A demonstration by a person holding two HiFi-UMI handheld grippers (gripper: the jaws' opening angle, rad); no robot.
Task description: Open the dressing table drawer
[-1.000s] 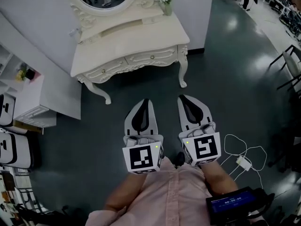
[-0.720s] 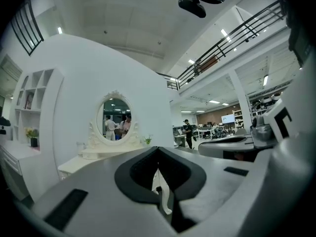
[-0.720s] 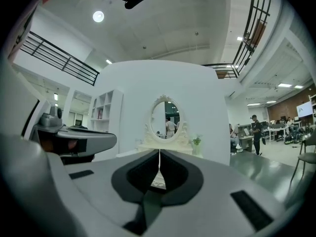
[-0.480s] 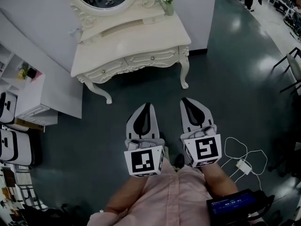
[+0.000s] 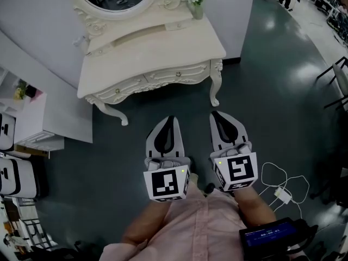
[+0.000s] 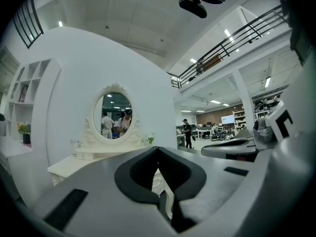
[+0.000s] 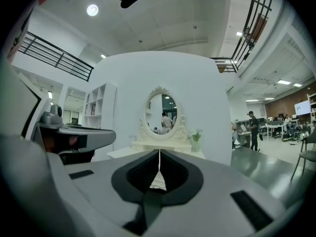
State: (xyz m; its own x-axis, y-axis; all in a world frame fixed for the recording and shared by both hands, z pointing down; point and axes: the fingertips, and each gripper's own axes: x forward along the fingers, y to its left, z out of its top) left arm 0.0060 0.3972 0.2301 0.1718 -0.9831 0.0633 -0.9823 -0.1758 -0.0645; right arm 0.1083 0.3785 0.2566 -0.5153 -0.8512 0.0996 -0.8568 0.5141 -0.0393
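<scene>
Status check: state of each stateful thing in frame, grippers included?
Drawers: closed.
Left gripper: shut, empty, short of the table.
Right gripper: shut, empty, short of the table.
Vase: upright on the table.
Screen: lit.

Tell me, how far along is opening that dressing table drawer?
Nothing is done yet: the drawers of the dressing table look shut. In hand: the left gripper and right gripper hang short of it, jaws together, empty. Left: reach a drawer, grip it, pull it out.
</scene>
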